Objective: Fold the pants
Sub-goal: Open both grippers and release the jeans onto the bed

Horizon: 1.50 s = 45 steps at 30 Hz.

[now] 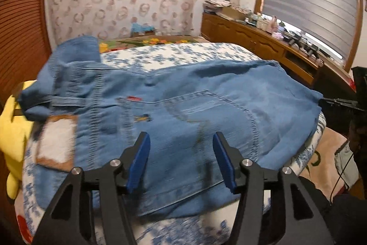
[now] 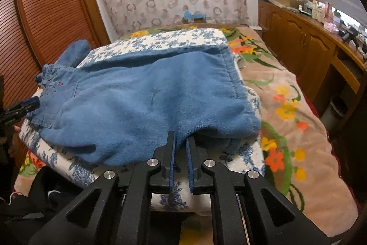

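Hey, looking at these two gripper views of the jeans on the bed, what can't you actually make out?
- Left wrist view: the jeans waistband patch and stitching are smeared by motion blur.
- Right wrist view: the right hand-held gripper tips touch the jeans fold, but whether cloth is pinched is unclear.
- Both views: the small items on the wooden cabinet are too small to identify.

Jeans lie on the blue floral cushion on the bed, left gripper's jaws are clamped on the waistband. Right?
Not quite. The left gripper is open: in the left wrist view its blue pads stand well apart above the jeans, with no cloth pinched between them. The rest holds: the jeans do lie on the blue floral cushion on the bed.
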Each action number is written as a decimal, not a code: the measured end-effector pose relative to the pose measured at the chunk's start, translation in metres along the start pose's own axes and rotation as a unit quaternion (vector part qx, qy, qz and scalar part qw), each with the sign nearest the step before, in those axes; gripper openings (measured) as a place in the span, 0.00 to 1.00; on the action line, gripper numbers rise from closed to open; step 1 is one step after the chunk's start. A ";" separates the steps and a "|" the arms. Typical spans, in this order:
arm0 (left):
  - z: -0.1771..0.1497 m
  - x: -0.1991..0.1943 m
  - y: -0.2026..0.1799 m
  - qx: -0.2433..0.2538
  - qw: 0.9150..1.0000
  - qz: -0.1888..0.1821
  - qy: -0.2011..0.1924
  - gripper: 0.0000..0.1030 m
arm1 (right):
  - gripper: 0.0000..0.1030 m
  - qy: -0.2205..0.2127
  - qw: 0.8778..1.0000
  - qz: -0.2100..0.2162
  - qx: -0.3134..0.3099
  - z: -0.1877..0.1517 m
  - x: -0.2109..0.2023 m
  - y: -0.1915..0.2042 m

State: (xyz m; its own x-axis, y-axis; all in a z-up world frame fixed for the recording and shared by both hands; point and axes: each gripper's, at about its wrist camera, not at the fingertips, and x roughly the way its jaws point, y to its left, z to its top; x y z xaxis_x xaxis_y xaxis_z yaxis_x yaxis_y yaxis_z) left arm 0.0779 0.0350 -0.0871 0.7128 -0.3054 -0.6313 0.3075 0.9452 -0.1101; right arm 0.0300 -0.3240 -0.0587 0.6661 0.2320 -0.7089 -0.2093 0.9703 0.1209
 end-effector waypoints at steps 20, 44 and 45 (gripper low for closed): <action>-0.005 0.029 -0.025 0.005 0.999 0.049 0.022 0.55 | 0.29 -0.018 0.999 -0.029 0.028 -0.005 -0.018 -0.036; -0.011 0.028 -0.026 -0.011 0.999 0.052 0.001 0.55 | 0.54 0.006 0.996 -0.051 0.078 -0.006 0.006 -0.068; -0.011 0.027 -0.027 -0.011 0.999 0.053 0.002 0.55 | 0.54 0.006 0.995 -0.049 0.081 -0.006 0.008 -0.069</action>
State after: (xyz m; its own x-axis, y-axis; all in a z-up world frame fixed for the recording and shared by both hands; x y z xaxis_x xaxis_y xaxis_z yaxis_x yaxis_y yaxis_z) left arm 0.0823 0.0023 -0.1094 0.7385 -0.2039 -0.6427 0.2174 0.9743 -0.0594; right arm 0.0453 -0.3894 -0.0765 0.6690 0.1352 -0.7308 -0.0242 0.9868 0.1604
